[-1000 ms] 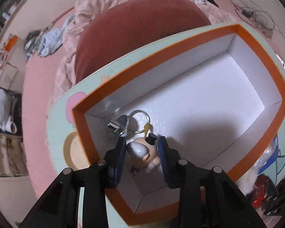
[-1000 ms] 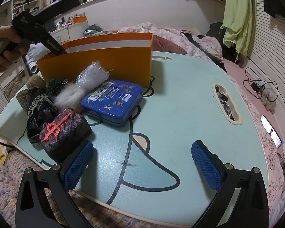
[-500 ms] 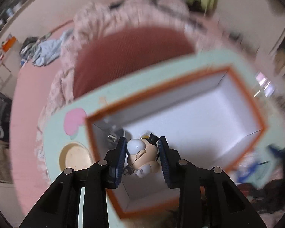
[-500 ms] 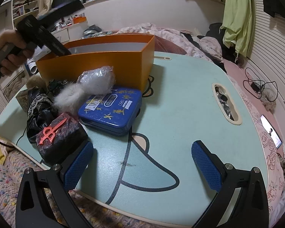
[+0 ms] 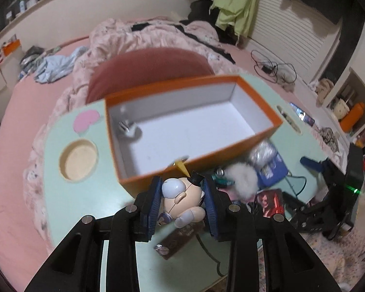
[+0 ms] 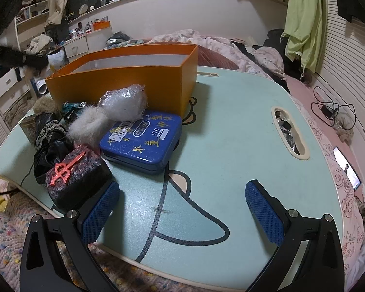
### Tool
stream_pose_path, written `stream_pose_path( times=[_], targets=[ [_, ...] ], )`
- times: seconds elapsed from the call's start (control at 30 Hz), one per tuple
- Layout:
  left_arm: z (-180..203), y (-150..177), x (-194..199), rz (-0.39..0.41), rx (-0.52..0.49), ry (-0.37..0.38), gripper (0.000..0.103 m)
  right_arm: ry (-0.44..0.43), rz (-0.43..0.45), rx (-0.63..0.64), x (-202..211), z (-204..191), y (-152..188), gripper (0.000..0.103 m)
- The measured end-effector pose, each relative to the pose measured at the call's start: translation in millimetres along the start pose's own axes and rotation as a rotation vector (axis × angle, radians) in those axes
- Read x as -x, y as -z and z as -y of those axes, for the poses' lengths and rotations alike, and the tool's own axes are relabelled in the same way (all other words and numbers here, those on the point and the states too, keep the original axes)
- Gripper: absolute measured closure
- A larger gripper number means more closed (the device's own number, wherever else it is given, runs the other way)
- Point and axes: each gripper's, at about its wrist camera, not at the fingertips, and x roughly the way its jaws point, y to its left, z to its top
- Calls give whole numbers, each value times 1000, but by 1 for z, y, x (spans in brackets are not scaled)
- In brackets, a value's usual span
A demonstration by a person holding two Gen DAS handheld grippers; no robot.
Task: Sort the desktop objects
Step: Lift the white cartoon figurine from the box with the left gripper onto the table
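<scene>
1. Left wrist view: the left gripper (image 5: 181, 196) has its jaws clamped on a small cartoon figurine keychain (image 5: 180, 199), a pale round head with a tiny black hat and a yellow tag at the top. A second ago this figurine hung low inside the orange box (image 5: 194, 126), close to the white floor beside a metal keyring piece (image 5: 127, 126). Now the gripper has pulled back and up, and the figurine sits outside the near orange wall, above the mint-green bench (image 5: 85, 194). The metal piece remains in the box's far left corner. The frame is blurred, so the move looks quick.

2. What that suggests: the figurine has not been dropped in the box, as the grip is unchanged. Either it is being taken elsewhere or the placing was abandoned; I cannot tell which.

3. Right wrist view: the right gripper (image 6: 182, 209) hovers with jaws wide apart and holding nothing, low over the near edge of the bench, much as it did a second ago. The blue tin (image 6: 143, 141), the white fluffy pompom (image 6: 90, 126), the plastic-wrapped bundle (image 6: 124, 102) and the dark pouch with a red charm (image 6: 73, 172) lie clustered in front of the box, unsorted. The blue tin appears slightly turned compared with a second ago.
</scene>
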Motion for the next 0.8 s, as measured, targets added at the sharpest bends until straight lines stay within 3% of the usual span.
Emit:
stream_pose_path(
  times=[0.13,0.23,0.3,0.37,0.43,0.6,0.7,0.8],
  targets=[
    [0,6,-13,-5,13,-27,63,0,0,-1,0,0,0,0],
    [0,14,4,96,18,-66,45,1,0,-1,0,0,0,0],
    [-1,25,23,178,27,-59,21,1,0,-2,0,0,0,0],
    [-3,38,38,232,31,-43,9,1,0,-1,0,0,0,0],
    [-2,56,48,270,31,-52,8,1,0,-1,0,0,0,0],
    [2,98,38,252,5,-96,8,2,0,-2,0,0,0,0],
    [-1,109,16,203,35,-87,8,2,0,-2,0,0,0,0],
    [-5,111,-10,132,74,-151,5,2,1,-3,0,0,0,0]
  ],
)
